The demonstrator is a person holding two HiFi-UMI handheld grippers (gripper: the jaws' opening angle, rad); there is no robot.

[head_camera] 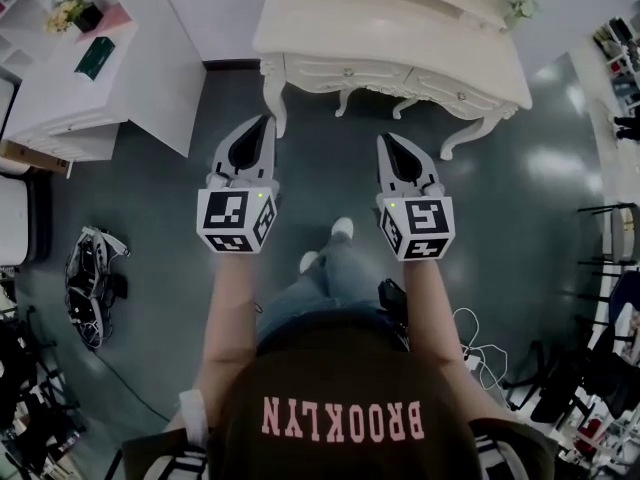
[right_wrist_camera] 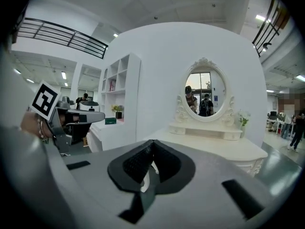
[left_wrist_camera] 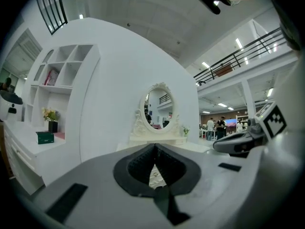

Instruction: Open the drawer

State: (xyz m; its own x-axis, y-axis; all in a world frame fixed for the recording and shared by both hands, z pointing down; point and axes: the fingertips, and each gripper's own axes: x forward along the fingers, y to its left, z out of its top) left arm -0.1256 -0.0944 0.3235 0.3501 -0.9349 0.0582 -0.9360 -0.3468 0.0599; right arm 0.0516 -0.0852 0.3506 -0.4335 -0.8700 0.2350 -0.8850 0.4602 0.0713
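Observation:
The cream dressing table [head_camera: 400, 38] stands ahead, its drawer fronts [head_camera: 335, 73] with small knobs facing me. My left gripper [head_camera: 264, 121] is shut and holds nothing, its tip just short of the table's left leg [head_camera: 276, 103]. My right gripper [head_camera: 386, 140] is shut too and holds nothing, a little short of the drawer fronts. In the left gripper view the fingertips [left_wrist_camera: 154, 148] meet below the oval mirror [left_wrist_camera: 158, 109]. In the right gripper view the shut jaws [right_wrist_camera: 152, 144] point at the tabletop [right_wrist_camera: 224, 149] and the mirror [right_wrist_camera: 205, 95].
A white shelf unit [head_camera: 90, 78] with flowers and a green box [head_camera: 95, 56] stands at the left. A dark bundle [head_camera: 90, 283] lies on the floor at left, white cables [head_camera: 480, 348] at right. Chairs and clutter [head_camera: 610, 258] line the right edge.

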